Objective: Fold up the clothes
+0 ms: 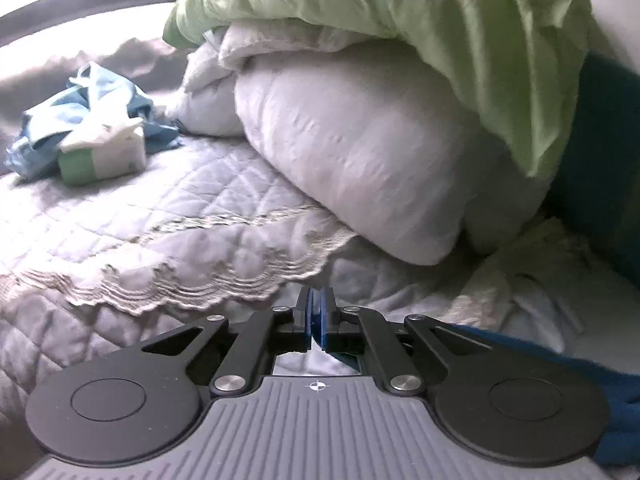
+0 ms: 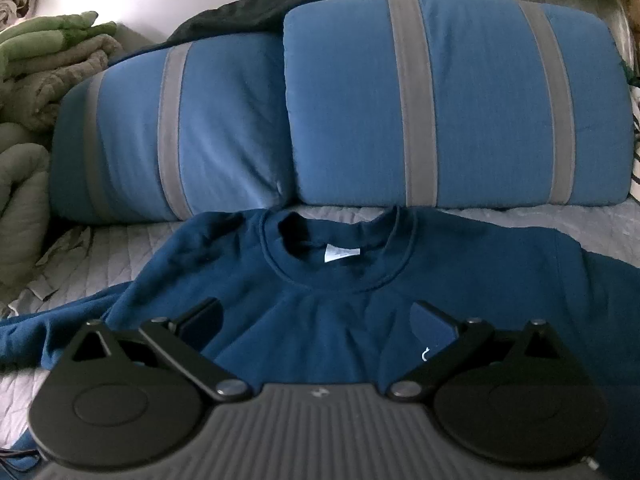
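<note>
Home bedroom, quilted bedspread (image 1: 168, 200), striped blue pillows (image 2: 452, 96), rolled white duvet (image 1: 360, 152), tissue box (image 1: 104, 152)

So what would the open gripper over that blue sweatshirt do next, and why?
Probably lower the right gripper and pinch the sweatshirt near a shoulder. Its fingers are spread apart above the chest, holding nothing, and the sweatshirt lies flat, collar toward the pillows, sleeves not yet folded.

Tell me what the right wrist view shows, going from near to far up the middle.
Open right tongs → navy sweatshirt lying flat, collar away from the camera → quilted bedcover → blue striped pillows → dark garment atop the pillow on the left.
</note>
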A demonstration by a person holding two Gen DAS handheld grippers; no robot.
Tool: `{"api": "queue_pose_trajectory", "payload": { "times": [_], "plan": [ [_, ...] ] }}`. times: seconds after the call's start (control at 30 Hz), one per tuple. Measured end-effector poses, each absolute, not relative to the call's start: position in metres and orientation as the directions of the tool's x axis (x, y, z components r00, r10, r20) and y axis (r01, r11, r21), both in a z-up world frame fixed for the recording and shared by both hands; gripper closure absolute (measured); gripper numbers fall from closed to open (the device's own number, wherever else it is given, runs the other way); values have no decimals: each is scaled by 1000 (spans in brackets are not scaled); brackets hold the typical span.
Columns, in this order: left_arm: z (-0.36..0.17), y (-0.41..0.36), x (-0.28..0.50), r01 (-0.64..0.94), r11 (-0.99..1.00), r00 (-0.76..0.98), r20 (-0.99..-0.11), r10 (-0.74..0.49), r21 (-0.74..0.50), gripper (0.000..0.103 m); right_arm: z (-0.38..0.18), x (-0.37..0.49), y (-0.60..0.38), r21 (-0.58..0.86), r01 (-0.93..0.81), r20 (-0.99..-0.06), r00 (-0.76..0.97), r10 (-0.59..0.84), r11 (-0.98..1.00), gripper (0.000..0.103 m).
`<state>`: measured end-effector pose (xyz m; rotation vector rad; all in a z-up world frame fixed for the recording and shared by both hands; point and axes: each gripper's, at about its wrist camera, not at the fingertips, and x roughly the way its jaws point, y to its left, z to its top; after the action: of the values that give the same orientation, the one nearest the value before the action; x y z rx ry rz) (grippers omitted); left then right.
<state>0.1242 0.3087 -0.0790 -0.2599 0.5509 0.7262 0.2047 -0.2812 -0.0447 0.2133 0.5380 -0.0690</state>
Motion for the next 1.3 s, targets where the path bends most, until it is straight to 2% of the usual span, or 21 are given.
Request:
{"api": "queue_pose_trajectory", "payload": {
  "times": [0.53, 0.57, 0.6, 0.63, 0.67, 0.7, 0.77, 0.9, 0.97, 1.23, 1.3],
  "plan": [
    [-74, 334, 120, -768, 639, 524, -543, 656, 31, 98, -44, 206, -282, 187, 113, -521, 854, 1, 976, 0],
    [-74, 335, 118, -782, 622, 512, -540, 668, 28, 94, -44, 206, -282, 187, 113, -520, 854, 1, 976, 0],
    [-74, 337, 116, -794, 607, 503, -548, 669, 12, 80, -44, 206, -282, 187, 112, -520, 854, 1, 976, 0],
    [-75, 340, 113, -805, 593, 495, -560, 664, -8, 71, -44, 206, -282, 187, 112, -520, 854, 2, 976, 0],
    [-75, 343, 109, -811, 584, 498, -576, 648, -43, 55, -44, 206, -282, 188, 111, -519, 855, 3, 976, 0],
    [-77, 344, 104, -806, 584, 518, -592, 617, -97, 45, -44, 206, -282, 190, 109, -519, 855, 5, 976, 0],
    [-81, 344, 93, -783, 586, 570, -618, 541, -209, 41, -44, 206, -283, 193, 104, -517, 856, 11, 976, 0],
    [-96, 331, 75, -685, 615, 681, -642, 351, -390, 41, -43, 206, -280, 187, 93, -518, 855, 18, 978, 0],
    [-102, 323, 70, -652, 619, 707, -646, 287, -437, 41, -43, 206, -279, 183, 89, -520, 854, 20, 979, 0],
    [-119, 318, 83, -650, 625, 692, -677, 252, -432, 42, -44, 205, -280, 189, 84, -522, 853, 28, 978, 0],
    [-123, 317, 86, -650, 627, 687, -684, 244, -429, 45, -43, 205, -280, 192, 86, -522, 853, 28, 978, 0]
  ]
}}
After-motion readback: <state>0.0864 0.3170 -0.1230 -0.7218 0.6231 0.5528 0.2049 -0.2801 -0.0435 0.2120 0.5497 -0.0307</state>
